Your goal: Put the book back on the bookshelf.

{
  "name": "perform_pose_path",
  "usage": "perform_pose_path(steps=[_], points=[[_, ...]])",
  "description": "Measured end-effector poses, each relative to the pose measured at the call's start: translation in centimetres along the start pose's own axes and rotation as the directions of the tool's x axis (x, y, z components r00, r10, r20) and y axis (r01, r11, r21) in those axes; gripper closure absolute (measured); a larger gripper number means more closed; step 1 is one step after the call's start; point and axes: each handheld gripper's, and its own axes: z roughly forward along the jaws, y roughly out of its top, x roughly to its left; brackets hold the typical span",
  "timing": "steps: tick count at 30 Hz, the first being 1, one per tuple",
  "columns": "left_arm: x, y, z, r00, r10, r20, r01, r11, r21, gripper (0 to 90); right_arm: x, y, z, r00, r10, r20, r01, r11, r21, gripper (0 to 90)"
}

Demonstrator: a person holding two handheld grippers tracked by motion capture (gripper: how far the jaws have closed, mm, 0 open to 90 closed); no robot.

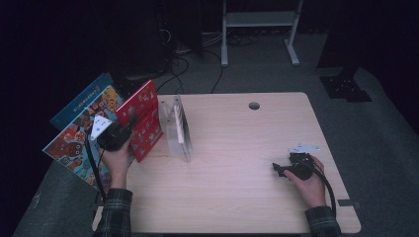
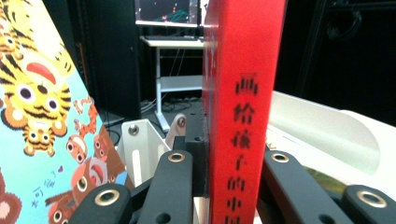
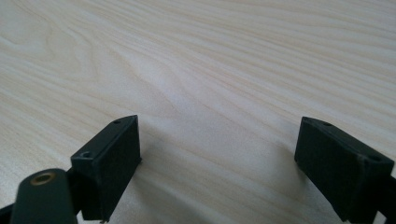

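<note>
My left gripper (image 1: 127, 125) is shut on a red book (image 1: 144, 120), held upright near the table's left edge. In the left gripper view the black jaws clamp both sides of the red book's spine (image 2: 243, 116), which carries black characters. A teal picture book (image 1: 79, 129) with cartoon tigers leans behind and to the left of it, and appears again as the tiger-covered book (image 2: 39, 116) beside the jaws. A clear book rack (image 1: 176, 129) stands just right of the red book. My right gripper (image 1: 277, 168) rests on the table at the right, and its own view has the jaws (image 3: 219, 158) open over bare wood.
The light wooden table (image 1: 237, 148) has a round cable hole (image 1: 254, 105) near its far edge. Beyond it, on the dark floor, are a white desk frame (image 1: 259, 29), loose cables (image 1: 183, 64) and a black base plate (image 1: 346, 88).
</note>
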Motion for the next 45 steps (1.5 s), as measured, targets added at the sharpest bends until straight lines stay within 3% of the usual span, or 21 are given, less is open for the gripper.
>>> perform_pose_path(steps=[4, 8, 14, 17, 22, 31, 35, 45], points=[[0.0, -0.8, -0.1, 0.9998, -0.019, -0.001, 0.019, 0.9998, -0.002, 78.8, 0.0, 0.0, 0.0, 1.0000, 0.000, 0.000, 0.000, 1.000, 0.000, 13.2], [-0.2, -0.6, 0.0, 1.0000, -0.003, -0.005, 0.003, 0.9997, 0.026, 76.3, 0.0, 0.0, 0.0, 1.0000, 0.000, 0.000, 0.000, 1.000, 0.000, 13.2], [-0.2, -0.6, -0.3, 0.9998, 0.000, -0.018, 0.001, 0.9987, 0.050, 59.0, 0.0, 0.0, 0.0, 1.0000, 0.000, 0.000, 0.000, 1.000, 0.000, 13.2], [-0.2, -0.5, -0.7, 0.9995, 0.019, -0.025, -0.017, 0.9975, 0.068, 53.0, 0.0, 0.0, 0.0, 1.0000, 0.000, 0.000, 0.000, 1.000, 0.000, 13.2], [-0.2, -0.3, -1.6, 0.9996, 0.018, -0.022, -0.016, 0.9960, 0.088, 43.1, 0.0, 0.0, 0.0, 1.0000, 0.000, 0.000, 0.000, 1.000, 0.000, 13.2], [-0.5, -0.2, -2.9, 0.9994, 0.008, -0.032, -0.003, 0.9878, 0.156, 18.8, 0.0, 0.0, 0.0, 1.0000, 0.000, 0.000, 0.000, 1.000, 0.000, 13.2], [-0.5, -0.3, -3.7, 0.9988, 0.002, -0.049, 0.007, 0.9860, 0.167, 11.9, 0.0, 0.0, 0.0, 1.0000, 0.000, 0.000, 0.000, 1.000, 0.000, 13.2], [-1.6, 0.0, -6.1, 0.9978, 0.027, -0.061, -0.016, 0.9841, 0.177, 1.5, 0.0, 0.0, 0.0, 1.0000, 0.000, 0.000, 0.000, 1.000, 0.000, 13.1]])
